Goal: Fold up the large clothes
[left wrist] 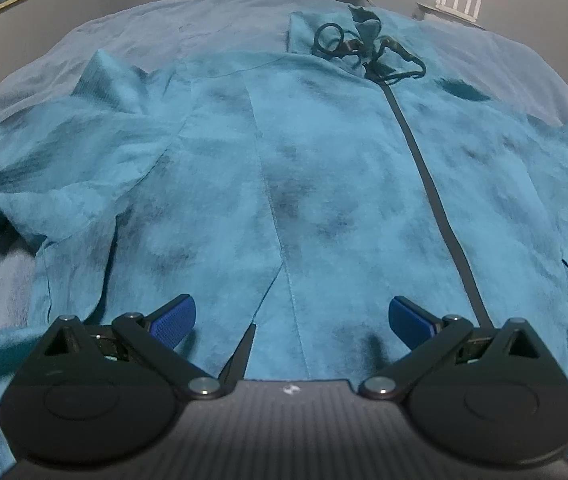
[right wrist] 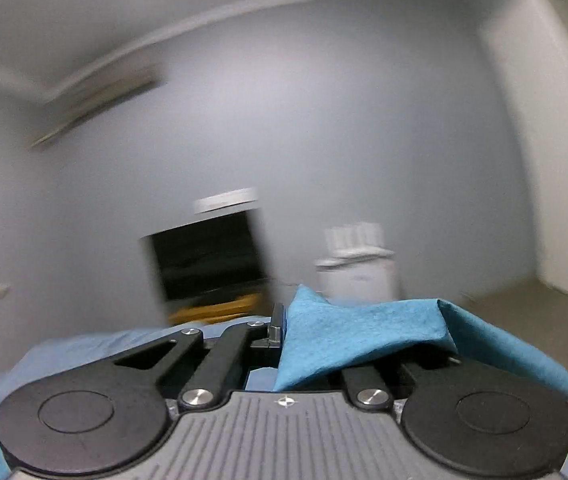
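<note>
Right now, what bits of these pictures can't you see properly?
- Right wrist view: the right gripper's far fingertip is covered by the teal fleece fabric it pinches.
- Right wrist view: the black rectangle by the wall is smeared by motion blur; I cannot tell what it is.
- Left wrist view: the teal zip-up fleece jacket runs off the right edge, so that sleeve is cut off; the open left gripper hides the hem.

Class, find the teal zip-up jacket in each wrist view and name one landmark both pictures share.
Left wrist: the teal jacket fills the middle, spread flat on the bed, beneath the open left claw.
Right wrist: only a fold of it, lower right, pinched in the shut right claw.
Shared landmark: the white router by the wall.
</note>
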The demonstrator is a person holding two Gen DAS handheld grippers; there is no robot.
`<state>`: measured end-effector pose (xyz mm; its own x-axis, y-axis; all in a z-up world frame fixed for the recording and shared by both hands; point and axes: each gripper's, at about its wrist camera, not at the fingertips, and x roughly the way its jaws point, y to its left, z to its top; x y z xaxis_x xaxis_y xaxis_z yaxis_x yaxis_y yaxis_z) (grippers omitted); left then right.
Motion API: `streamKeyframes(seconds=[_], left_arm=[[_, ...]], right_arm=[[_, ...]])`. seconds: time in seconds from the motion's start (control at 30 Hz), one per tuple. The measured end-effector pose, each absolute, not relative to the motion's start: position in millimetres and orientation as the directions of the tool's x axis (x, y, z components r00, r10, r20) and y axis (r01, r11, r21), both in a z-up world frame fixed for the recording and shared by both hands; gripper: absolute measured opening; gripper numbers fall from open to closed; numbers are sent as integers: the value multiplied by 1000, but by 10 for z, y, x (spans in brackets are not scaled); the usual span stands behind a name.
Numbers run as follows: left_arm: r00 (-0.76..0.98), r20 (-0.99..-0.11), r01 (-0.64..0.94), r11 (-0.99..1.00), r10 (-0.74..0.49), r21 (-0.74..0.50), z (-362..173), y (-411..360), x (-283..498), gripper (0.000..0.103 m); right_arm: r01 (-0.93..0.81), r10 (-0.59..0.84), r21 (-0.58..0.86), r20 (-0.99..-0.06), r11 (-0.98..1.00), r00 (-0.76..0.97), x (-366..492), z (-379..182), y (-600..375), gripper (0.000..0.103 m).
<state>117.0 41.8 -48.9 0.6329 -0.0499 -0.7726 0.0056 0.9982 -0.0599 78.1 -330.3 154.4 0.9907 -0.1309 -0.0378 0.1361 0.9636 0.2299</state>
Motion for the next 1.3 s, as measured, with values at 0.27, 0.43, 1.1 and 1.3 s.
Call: streamKeyframes(seconds=[0.27,0.43,1.1,1.3], left_arm=[[663,-746,-23,995,-60,-101,-443,542,1123,103],[658,-749,-26,991,-82,-131,-471,604,1122,103],[733,-544,500,865,-408,26,121,-324,703,92],[645,-677,582,802,-356,133,-257,-733,735,63]], right_arm=[[-214,241,158,-177,964,954,1466,1357,-1310,5],[-268,333,202,-455,942,826,1508,564,-297,28],[141,104,448,-480,883,871,921,-196,-2476,79],[134,145,475,-505,870,851,1021,-519,-2573,79]])
